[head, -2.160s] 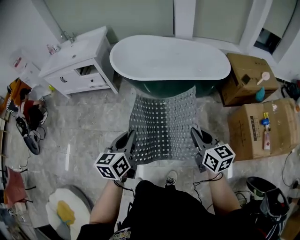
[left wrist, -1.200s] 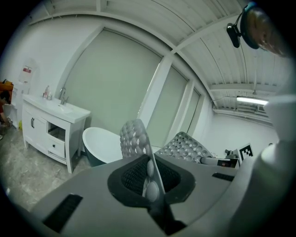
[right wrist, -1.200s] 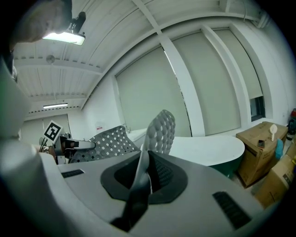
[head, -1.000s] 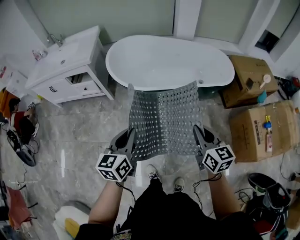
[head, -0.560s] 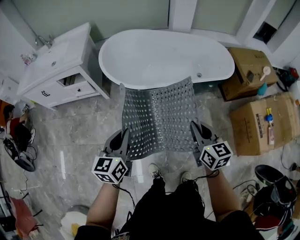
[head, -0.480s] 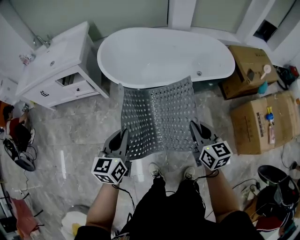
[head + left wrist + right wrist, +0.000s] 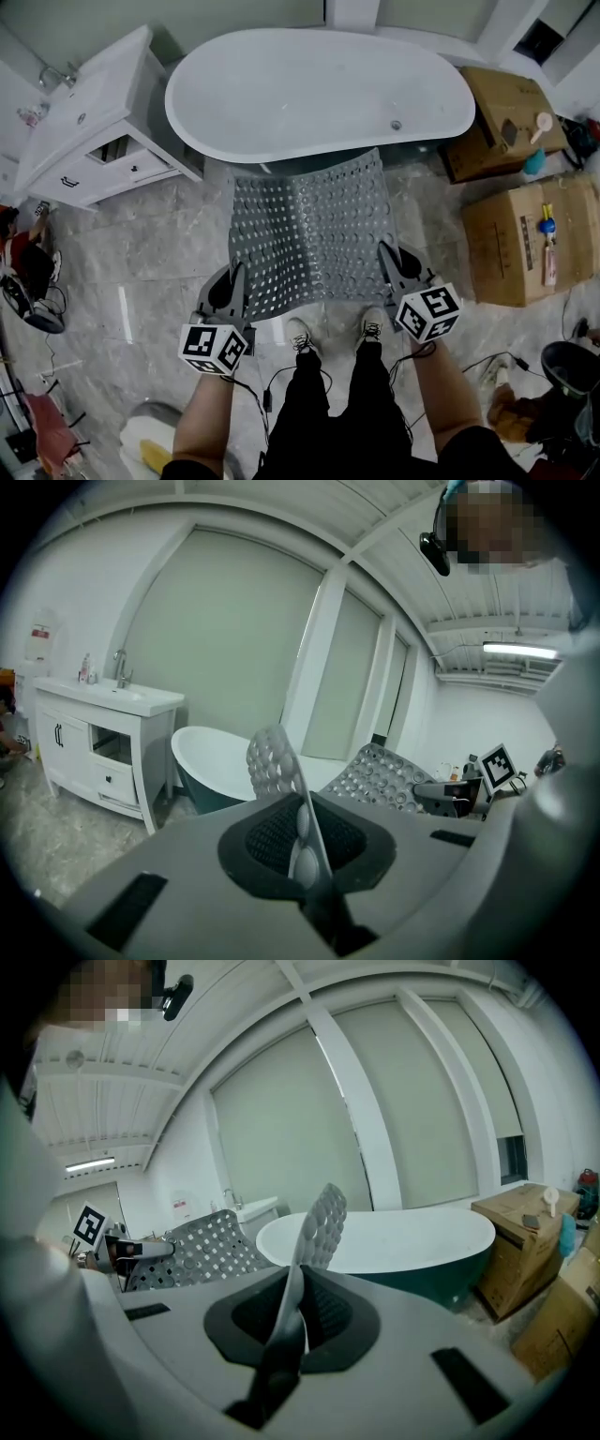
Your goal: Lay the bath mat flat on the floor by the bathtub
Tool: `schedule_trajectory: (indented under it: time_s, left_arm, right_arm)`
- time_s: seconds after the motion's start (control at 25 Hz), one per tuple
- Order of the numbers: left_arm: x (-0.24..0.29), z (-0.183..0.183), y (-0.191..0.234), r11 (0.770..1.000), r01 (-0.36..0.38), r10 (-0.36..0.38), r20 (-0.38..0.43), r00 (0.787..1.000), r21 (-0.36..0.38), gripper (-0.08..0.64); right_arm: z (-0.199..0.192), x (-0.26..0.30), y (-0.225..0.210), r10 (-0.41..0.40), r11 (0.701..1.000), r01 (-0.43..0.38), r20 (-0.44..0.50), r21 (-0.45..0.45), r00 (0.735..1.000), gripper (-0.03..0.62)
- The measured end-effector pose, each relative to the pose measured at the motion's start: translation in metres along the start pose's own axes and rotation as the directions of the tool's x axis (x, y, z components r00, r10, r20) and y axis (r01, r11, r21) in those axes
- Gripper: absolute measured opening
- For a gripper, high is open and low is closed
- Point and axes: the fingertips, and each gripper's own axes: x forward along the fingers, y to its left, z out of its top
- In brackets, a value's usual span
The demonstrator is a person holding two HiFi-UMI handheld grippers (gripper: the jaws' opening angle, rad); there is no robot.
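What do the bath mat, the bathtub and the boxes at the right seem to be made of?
The bath mat looks like soft grey rubber or plastic: it sags and curls, full of holes. The bathtub seems smooth white acrylic or enamel, dark green outside; I cannot tell which. The boxes look like matte brown cardboard.

A bathroom mock-up: freestanding bathtub [image 7: 319, 98] at upper centre, white sink vanity [image 7: 89, 117] upper left, cardboard boxes [image 7: 520, 239] right.
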Motion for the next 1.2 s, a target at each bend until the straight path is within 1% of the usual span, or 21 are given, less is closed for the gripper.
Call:
schedule_trajectory:
  time_s: [0.12, 0.32, 0.48, 0.6, 0.68, 0.8, 1.0, 1.2]
  left_arm:
    - [0.022, -0.029, -0.01, 1.0, -0.024, 0.024, -0.016, 1.0, -0.004, 0.031]
    - [0.067, -0.071, -0.022, 0.999, -0.044, 0.044, -0.032, 0.999, -0.014, 0.032]
    - [0.096, -0.11, -0.025, 0.999, -0.039, 0.038, -0.039, 0.999, -0.01, 0.032]
    - [0.119, -0.148, -0.02, 0.999, -0.034, 0.034, -0.049, 0.998, 0.005, 0.032]
    - [0.137, -0.173, -0.012, 0.999, -0.027, 0.028, -0.054, 0.998, 0.022, 0.032]
    - [0.164, -0.217, 0.003, 0.999, -0.026, 0.027, -0.064, 0.998, 0.023, 0.032]
    - [0.201, -0.289, 0.043, 0.998, -0.041, 0.044, -0.073, 0.996, 0.038, 0.032]
    - [0.241, -0.355, 0.082, 0.997, -0.027, 0.032, -0.075, 0.997, 0.076, 0.032]
  right_arm:
    - [-0.023, 0.001, -0.033, -0.003, 1.0, 0.003, -0.019, 0.002, 1.0, 0.031]
    - [-0.059, 0.009, -0.085, -0.014, 1.0, 0.014, -0.045, 0.002, 0.999, 0.031]
    - [-0.095, 0.023, -0.116, -0.017, 1.0, 0.016, -0.065, -0.009, 0.998, 0.031]
    - [-0.128, 0.04, -0.138, -0.02, 1.0, 0.019, -0.074, -0.017, 0.997, 0.031]
    - [-0.151, 0.055, -0.152, -0.024, 0.999, 0.022, -0.072, -0.024, 0.997, 0.032]
    - [-0.189, 0.077, -0.175, -0.029, 0.999, 0.027, -0.07, -0.018, 0.997, 0.031]
    - [-0.256, 0.12, -0.21, -0.035, 0.999, 0.034, -0.069, -0.01, 0.997, 0.031]
    - [-0.322, 0.166, -0.242, -0.043, 0.998, 0.04, -0.068, -0.05, 0.997, 0.031]
